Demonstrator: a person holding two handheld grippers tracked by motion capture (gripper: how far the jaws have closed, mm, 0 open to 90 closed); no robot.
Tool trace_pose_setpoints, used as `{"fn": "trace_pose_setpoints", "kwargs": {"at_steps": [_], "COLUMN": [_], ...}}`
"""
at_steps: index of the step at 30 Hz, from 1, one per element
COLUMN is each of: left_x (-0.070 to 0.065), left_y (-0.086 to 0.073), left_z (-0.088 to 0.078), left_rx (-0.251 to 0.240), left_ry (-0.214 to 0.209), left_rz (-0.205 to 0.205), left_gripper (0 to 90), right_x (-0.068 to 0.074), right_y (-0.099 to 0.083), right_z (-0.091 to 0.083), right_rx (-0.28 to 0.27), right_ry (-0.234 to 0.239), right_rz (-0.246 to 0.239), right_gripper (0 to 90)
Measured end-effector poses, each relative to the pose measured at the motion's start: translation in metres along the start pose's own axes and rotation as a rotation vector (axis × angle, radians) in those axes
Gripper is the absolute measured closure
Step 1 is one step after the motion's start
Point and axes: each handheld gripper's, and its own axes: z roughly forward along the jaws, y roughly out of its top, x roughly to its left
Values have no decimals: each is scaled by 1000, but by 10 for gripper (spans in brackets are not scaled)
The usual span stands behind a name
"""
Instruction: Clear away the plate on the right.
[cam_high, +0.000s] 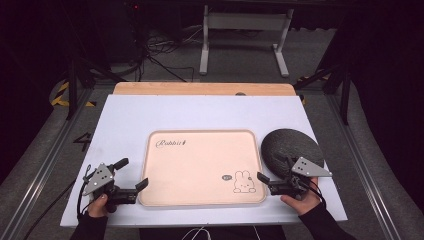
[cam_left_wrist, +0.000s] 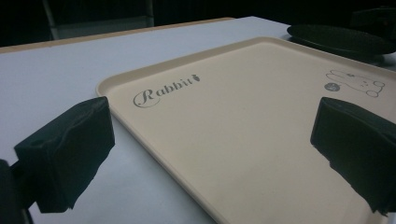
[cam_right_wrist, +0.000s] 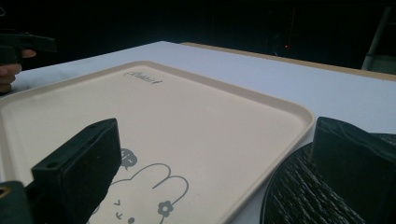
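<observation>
A cream tray (cam_high: 200, 150) with the word "Rabbit" and a rabbit drawing lies in the middle of the white table. It holds nothing. My left gripper (cam_high: 132, 173) is open at the tray's near left corner, one jaw over the rim (cam_left_wrist: 140, 135) and one outside it. My right gripper (cam_high: 275, 169) is open at the tray's near right corner. In the right gripper view its left jaw stands over the rabbit drawing (cam_right_wrist: 154, 186) and its right jaw over a dark round woven mat (cam_right_wrist: 299, 196). Nothing sits between either pair of jaws.
The dark round mat (cam_high: 287, 145) lies flat on the white table top (cam_high: 200, 110), touching the tray's right side. A wooden strip (cam_high: 200, 88) runs along the table's far edge. Beyond it are white metal frame legs (cam_high: 205, 45) and cables on the floor.
</observation>
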Motion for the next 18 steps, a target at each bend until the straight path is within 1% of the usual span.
{"fn": "trace_pose_setpoints", "kwargs": {"at_steps": [5, 11, 18], "left_x": [0, 0, 0], "left_y": [0, 0, 0], "left_z": [0, 0, 0], "left_rx": [-1, -1, -1], "left_ry": [2, 1, 0], "left_rz": [-4, -5, -7], "left_gripper": [4, 5, 5], "right_x": [-1, -1, -1], "right_y": [0, 0, 0], "right_z": [0, 0, 0], "right_rx": [-3, 2, -5], "right_ry": [0, 8, 5], "right_rz": [8, 5, 6], "right_gripper": [26, 26, 26]}}
